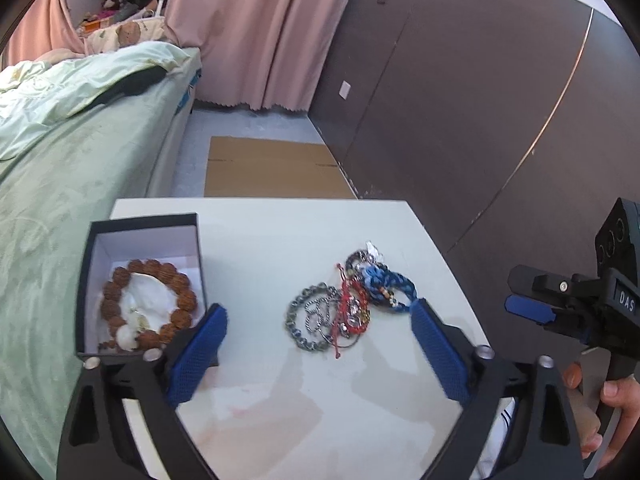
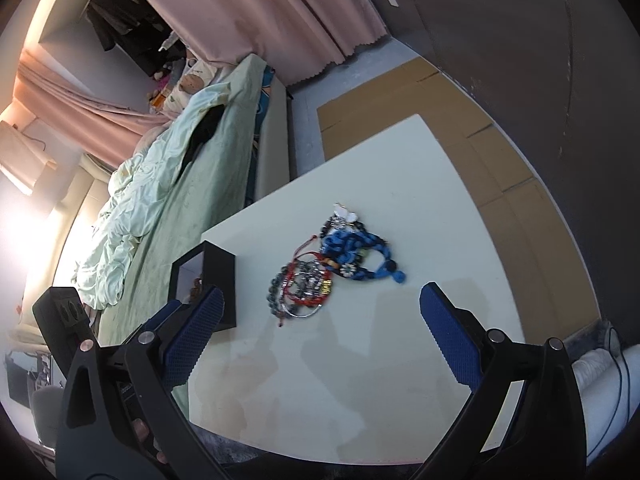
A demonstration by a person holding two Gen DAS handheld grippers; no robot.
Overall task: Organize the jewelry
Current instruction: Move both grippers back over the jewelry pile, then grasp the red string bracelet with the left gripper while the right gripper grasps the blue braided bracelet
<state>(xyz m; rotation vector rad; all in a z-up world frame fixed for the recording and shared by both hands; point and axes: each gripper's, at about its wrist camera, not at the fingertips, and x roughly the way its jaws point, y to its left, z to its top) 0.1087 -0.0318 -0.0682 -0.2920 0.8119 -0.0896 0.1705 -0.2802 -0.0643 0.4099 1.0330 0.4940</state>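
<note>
Left wrist view: the left tongs (image 1: 320, 316) stand wide open and empty above the white desk (image 1: 260, 232), their fingers (image 1: 198, 354) faced with blue knurled pads on black arms. Ahead, between the fingertips, lies a tangled heap of jewelry (image 1: 348, 304): a grey bead bracelet (image 1: 296, 320) forming a round loop, a red cord (image 1: 344, 308), a thick blue braided cord (image 1: 384, 284) and thin metal chain. Individual pieces in the tangle cannot be separated by eye. Just beyond the left fingertip stands an open black box (image 1: 142, 224), square, with a white lining. Inside it rests a bracelet of rough brown beads (image 1: 148, 308) around pale crumpled material; the near wall of the box is cut off by the finger.

Right wrist view: the right tongs (image 2: 322, 298) are likewise spread wide and hold nothing, hovering over the desk with the heap ahead of the gap. The box (image 2: 218, 280) is partly hidden behind the left finger; its contents barely show. In the left wrist view, the right tongs appear at the far right edge, cut off, held by a hand (image 1: 616, 412). To the left is a bed with a wrinkled green sheet (image 1: 60, 152); ahead lies flat cardboard (image 1: 272, 168) on the floor and a pink pleated curtain (image 1: 256, 28).
</note>
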